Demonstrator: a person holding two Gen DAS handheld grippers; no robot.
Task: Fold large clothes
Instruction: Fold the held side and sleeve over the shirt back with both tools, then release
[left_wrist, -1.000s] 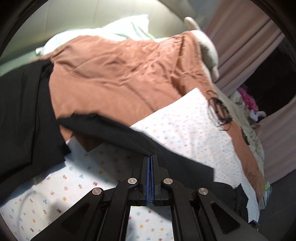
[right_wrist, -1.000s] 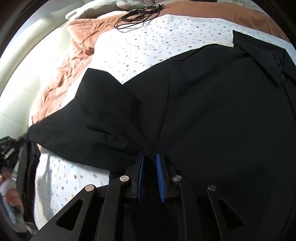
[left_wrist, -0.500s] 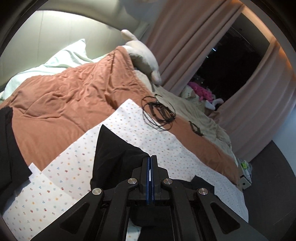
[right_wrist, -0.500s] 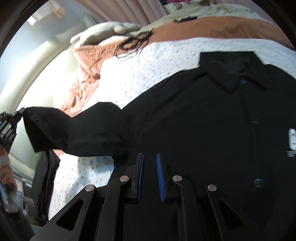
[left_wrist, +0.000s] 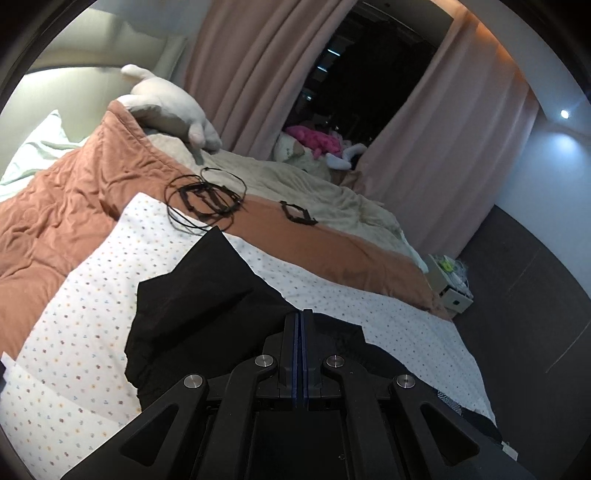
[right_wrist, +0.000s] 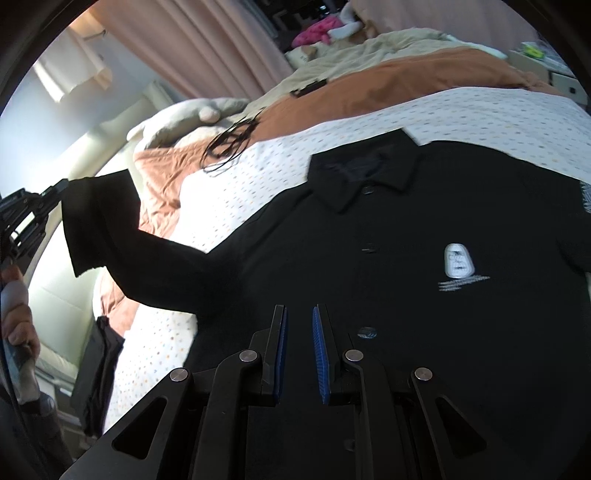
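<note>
A black polo shirt (right_wrist: 406, 240) lies face up on the dotted white sheet (right_wrist: 480, 114), collar (right_wrist: 365, 173) toward the far side. My left gripper (left_wrist: 299, 314) is shut on the end of the shirt's sleeve (left_wrist: 207, 295). In the right wrist view that left gripper (right_wrist: 63, 186) holds the sleeve (right_wrist: 107, 221) up in the air at the left, clear of the bed. My right gripper (right_wrist: 298, 308) sits low over the shirt's near side. Its blue pads stand a narrow gap apart with black cloth between them.
An orange quilt (left_wrist: 74, 184) covers the bed beyond the sheet, with coiled black cables (left_wrist: 203, 199) and a white plush toy (left_wrist: 166, 107) on it. Pink curtains (left_wrist: 258, 74) hang behind. A cardboard box (left_wrist: 450, 284) stands past the bed's far corner. Another dark garment (right_wrist: 99, 369) hangs at the bed's left edge.
Both grippers have risen and swung across the bed. The left one has carried the sleeve up off the sheet. The collar and chest logo have come into the right wrist view.
</note>
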